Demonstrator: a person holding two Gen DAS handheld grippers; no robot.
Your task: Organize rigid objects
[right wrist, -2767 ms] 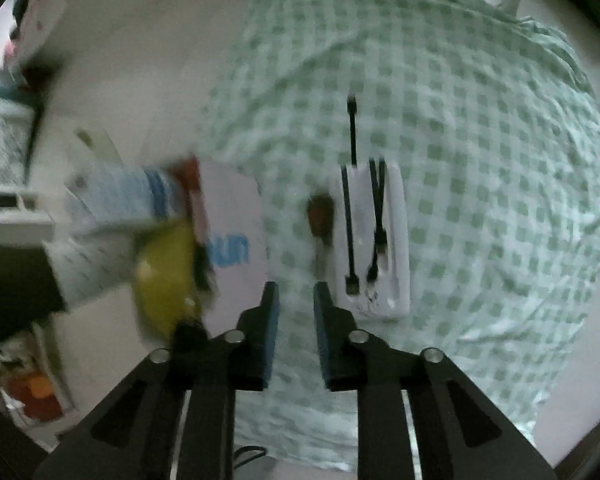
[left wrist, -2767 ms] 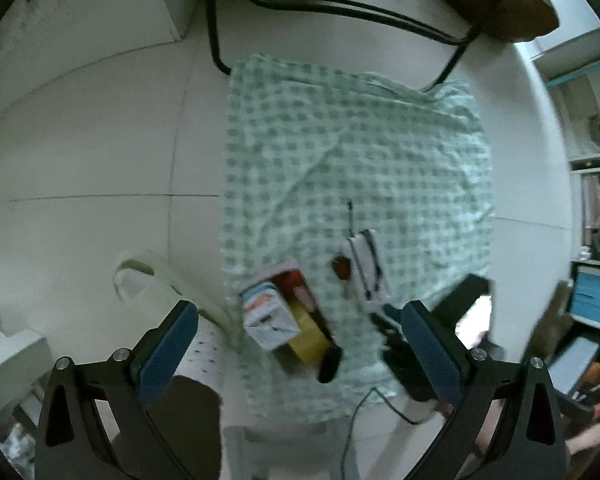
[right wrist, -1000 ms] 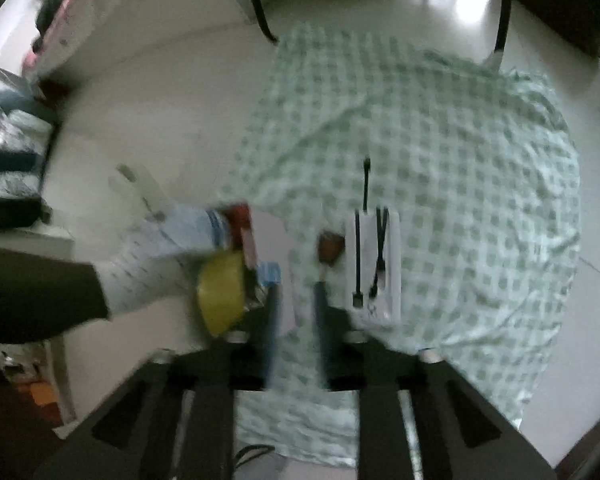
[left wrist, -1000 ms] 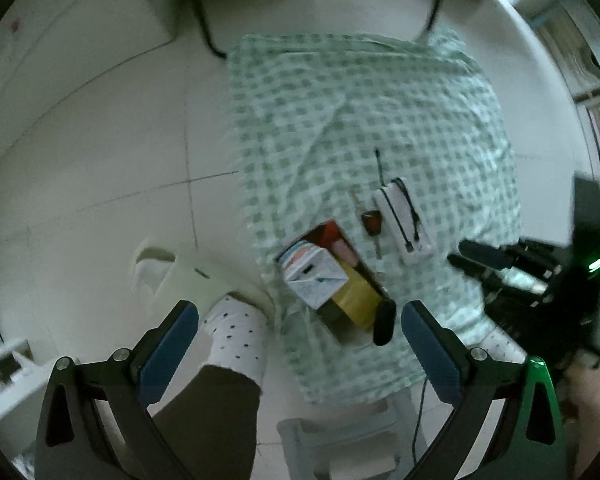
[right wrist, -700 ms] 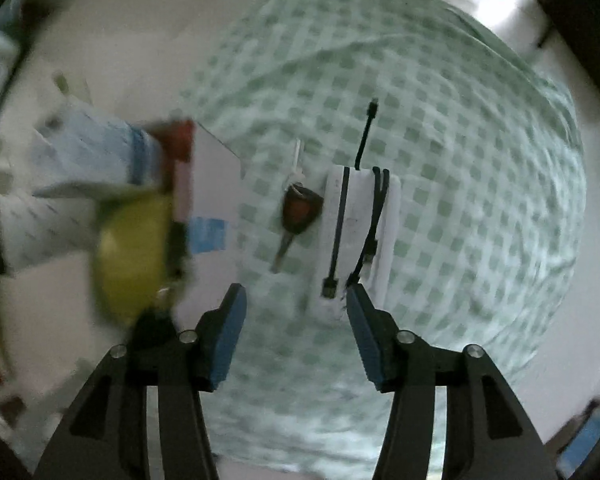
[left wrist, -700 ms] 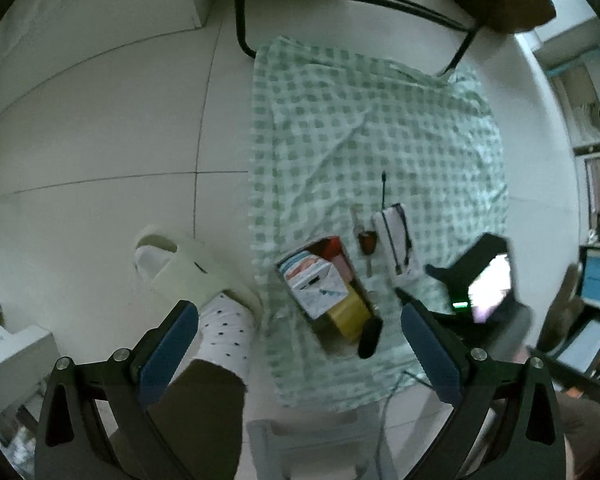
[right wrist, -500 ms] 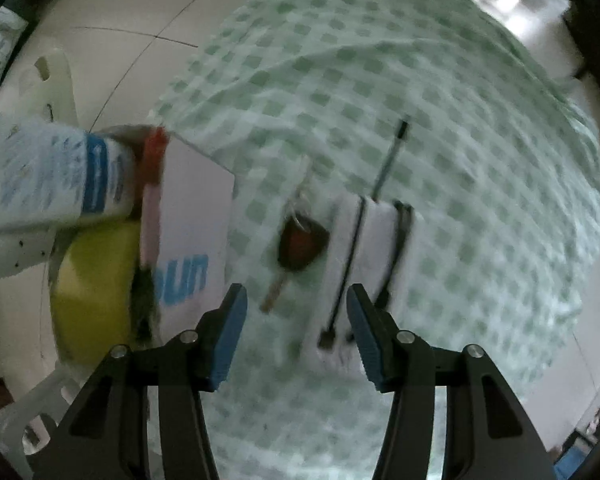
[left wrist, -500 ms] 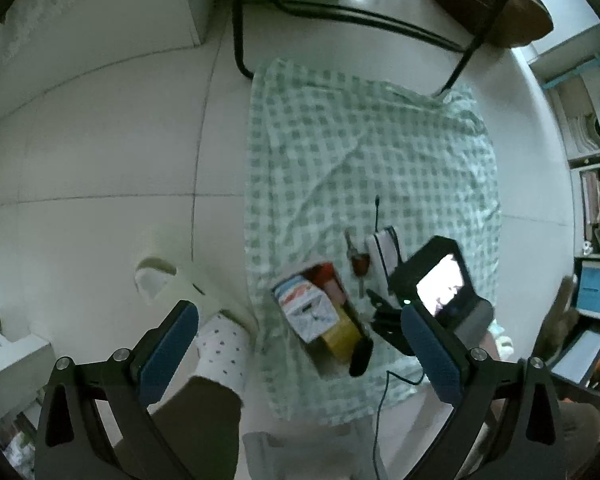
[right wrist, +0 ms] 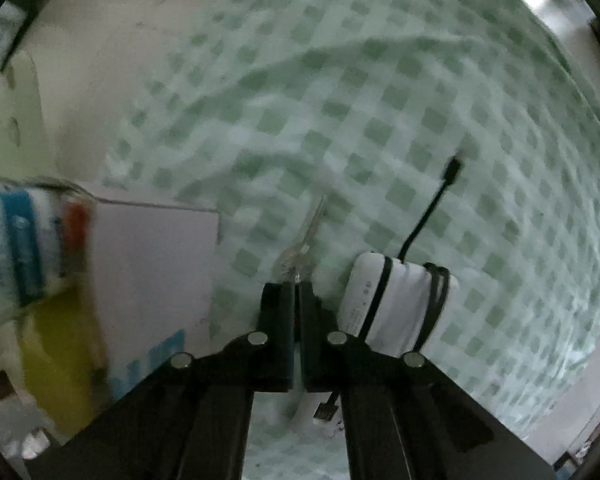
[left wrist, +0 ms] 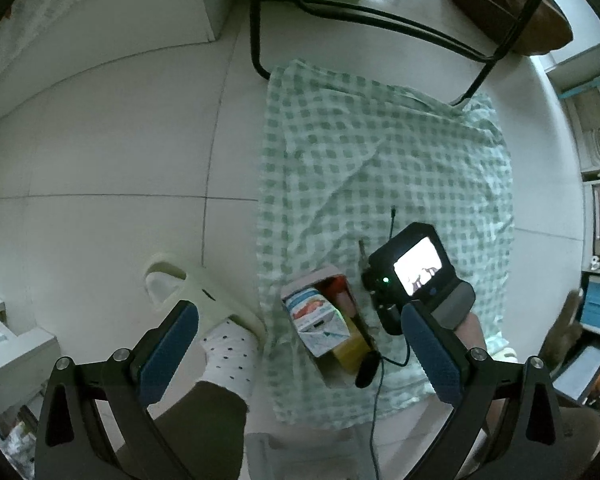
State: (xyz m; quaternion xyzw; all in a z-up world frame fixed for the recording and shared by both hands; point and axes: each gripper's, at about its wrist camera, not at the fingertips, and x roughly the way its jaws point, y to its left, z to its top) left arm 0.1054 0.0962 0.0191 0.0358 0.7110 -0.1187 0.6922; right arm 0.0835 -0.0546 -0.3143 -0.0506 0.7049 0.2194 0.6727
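Beside key (right wrist: 306, 236) (gripped): box (right wrist: 152, 268), power bank (right wrist: 396, 304).

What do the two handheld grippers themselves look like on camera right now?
The left gripper has black angular finger frames with silver bolts and blue pads. The right gripper shows the same black frame and silver bolts; seen from the left wrist, its rear carries a lit screen, green LED and a thin black cable.

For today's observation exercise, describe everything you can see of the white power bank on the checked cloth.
The power bank is a white, rounded slab, seemingly plastic, lying flat on the green checked cloth. Black cables wrap across it, one end trailing away over the cloth. It sits just right of the right gripper, whose jaws are closed on a key. The left wrist view hides it.
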